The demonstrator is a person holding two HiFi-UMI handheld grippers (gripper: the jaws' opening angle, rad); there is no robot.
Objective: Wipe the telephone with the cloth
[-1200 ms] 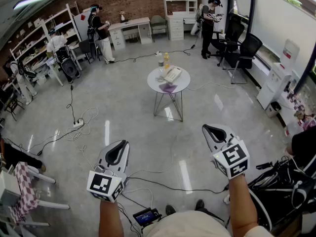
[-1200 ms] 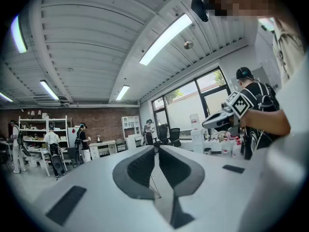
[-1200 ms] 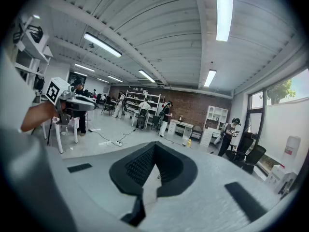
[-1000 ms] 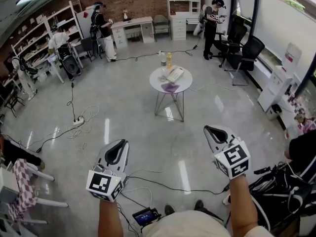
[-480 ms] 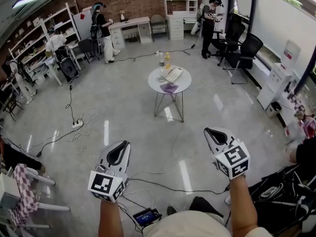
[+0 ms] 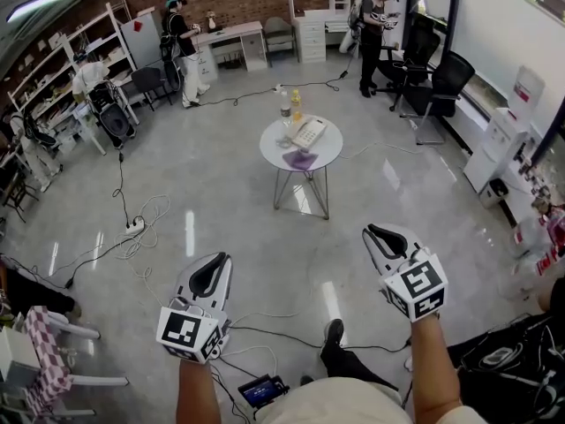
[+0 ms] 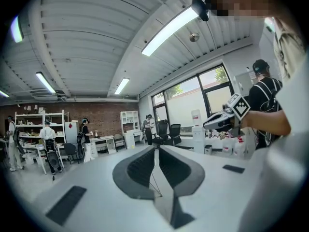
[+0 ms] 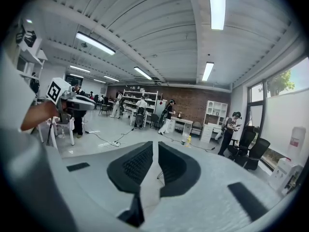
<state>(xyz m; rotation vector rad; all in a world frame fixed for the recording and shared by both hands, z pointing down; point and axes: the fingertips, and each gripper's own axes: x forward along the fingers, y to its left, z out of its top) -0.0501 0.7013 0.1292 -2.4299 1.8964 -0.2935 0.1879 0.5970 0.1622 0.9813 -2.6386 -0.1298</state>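
Far ahead in the head view stands a round white table (image 6: 328,153). On it lie a white telephone (image 6: 308,132) and a purple cloth (image 6: 300,159), with two bottles (image 6: 290,108) behind. My left gripper (image 6: 218,259) is held low at the left, shut and empty, its pads (image 7: 145,166) together. My right gripper (image 6: 370,230) is at the right; its jaws have just been opening, a narrow gap shows between the pads (image 8: 137,166), and nothing is in it. Both point toward the table, well short of it.
Cables (image 6: 265,332) and a power strip (image 6: 134,225) trail over the glossy floor between me and the table. A small device (image 6: 262,389) lies by my foot (image 6: 333,336). Office chairs (image 6: 441,85) stand at the right, a white chair (image 6: 53,374) at the left, people at the back.
The person has stepped toward the table: a foot now shows at the bottom and the table sits slightly nearer. Both grippers keep their places in the view.
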